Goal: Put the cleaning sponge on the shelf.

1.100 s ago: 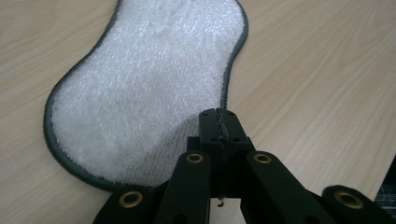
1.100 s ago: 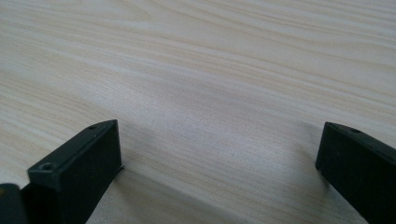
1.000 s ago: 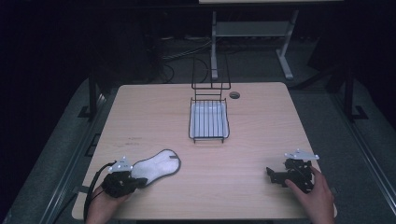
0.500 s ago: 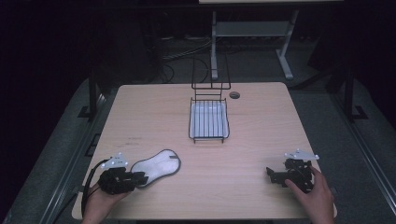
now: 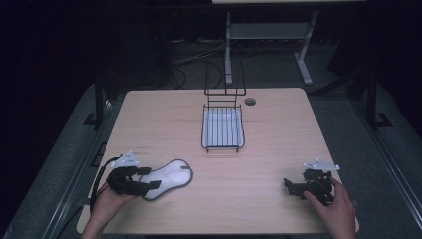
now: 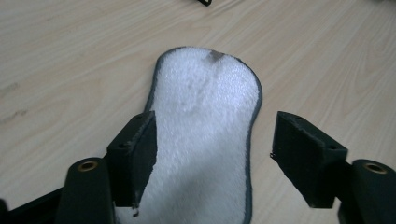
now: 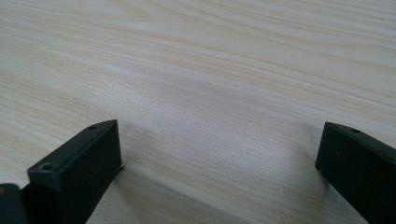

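A white fleecy insole with a dark grey edge (image 5: 168, 178) (image 6: 205, 130) lies flat on the wooden table (image 5: 268, 144) at the front left. My left gripper (image 5: 152, 178) (image 6: 215, 154) hovers over the insole's near end. Its jaws have just been opening and stand apart, one over the fleece and one off its edge, neither pad pressing on it. My right gripper (image 5: 288, 186) (image 7: 217, 158) rests at the front right, held by a hand, jaws wide apart over bare wood.
A black wire basket (image 5: 222, 129) with a pale liner stands at the middle back of the table, its tall wire back (image 5: 225, 82) rising behind. A small round hole (image 5: 250, 101) lies beside it. Dark floor and metal stand legs surround the table.
The left gripper has let go of the insole, opened its jaws and drawn back a little toward the table's left front corner. The insole lies still. The right gripper has not moved.
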### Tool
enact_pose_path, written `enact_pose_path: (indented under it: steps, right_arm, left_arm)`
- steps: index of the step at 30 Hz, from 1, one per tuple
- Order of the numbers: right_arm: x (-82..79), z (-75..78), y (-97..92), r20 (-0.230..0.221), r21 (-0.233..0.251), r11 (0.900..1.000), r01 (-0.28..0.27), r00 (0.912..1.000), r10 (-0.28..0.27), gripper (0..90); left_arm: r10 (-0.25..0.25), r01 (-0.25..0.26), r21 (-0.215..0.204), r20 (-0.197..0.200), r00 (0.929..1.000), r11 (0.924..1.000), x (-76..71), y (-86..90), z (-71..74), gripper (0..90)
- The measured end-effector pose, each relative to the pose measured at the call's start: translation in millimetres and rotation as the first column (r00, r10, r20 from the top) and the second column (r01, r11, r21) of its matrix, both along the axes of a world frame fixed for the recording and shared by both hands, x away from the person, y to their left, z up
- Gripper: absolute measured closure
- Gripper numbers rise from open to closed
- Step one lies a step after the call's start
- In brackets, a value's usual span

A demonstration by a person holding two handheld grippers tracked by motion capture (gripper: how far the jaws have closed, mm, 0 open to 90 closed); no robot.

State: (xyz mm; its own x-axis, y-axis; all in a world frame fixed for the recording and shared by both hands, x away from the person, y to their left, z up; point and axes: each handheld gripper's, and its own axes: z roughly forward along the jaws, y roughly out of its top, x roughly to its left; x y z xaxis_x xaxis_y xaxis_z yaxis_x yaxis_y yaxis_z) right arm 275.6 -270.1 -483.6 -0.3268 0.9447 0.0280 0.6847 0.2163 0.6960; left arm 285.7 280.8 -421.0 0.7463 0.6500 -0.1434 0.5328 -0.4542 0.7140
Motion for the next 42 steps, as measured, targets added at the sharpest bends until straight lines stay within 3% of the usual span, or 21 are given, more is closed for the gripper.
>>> enact_pose_path:
  steps: [6, 21, 34, 42]
  right_arm:
    - [0.1, 0.0, 0.0, 0.000, 0.000, 1.0000, 0.000, 1.0000, 0.000, 0.0]
    - [0.3, -0.1, 0.0, 0.001, -0.001, 1.0000, -0.001, 1.0000, 0.001, 0.0]
    - [0.3, -0.1, 0.0, 0.001, -0.001, 1.0000, -0.001, 1.0000, 0.001, 0.0]
    - [0.2, -0.1, 0.0, 0.001, 0.000, 1.0000, -0.001, 1.0000, 0.001, 0.0]
  left_arm:
    - [-0.006, 0.006, 0.022, 0.012, 0.9999, 0.9997, 13.8, -7.8, -3.9, 17.9]
    - [-0.019, 0.019, 0.056, -0.002, 0.9998, 0.9983, 35.8, -13.0, -20.4, 14.3]
    - [-0.053, 0.055, 0.115, -0.022, 0.9984, 0.9919, 38.4, -20.7, -31.1, 13.2]
    - [-0.069, 0.069, 0.150, -0.008, 0.9976, 0.9863, 37.1, -24.0, -33.4, 13.2]
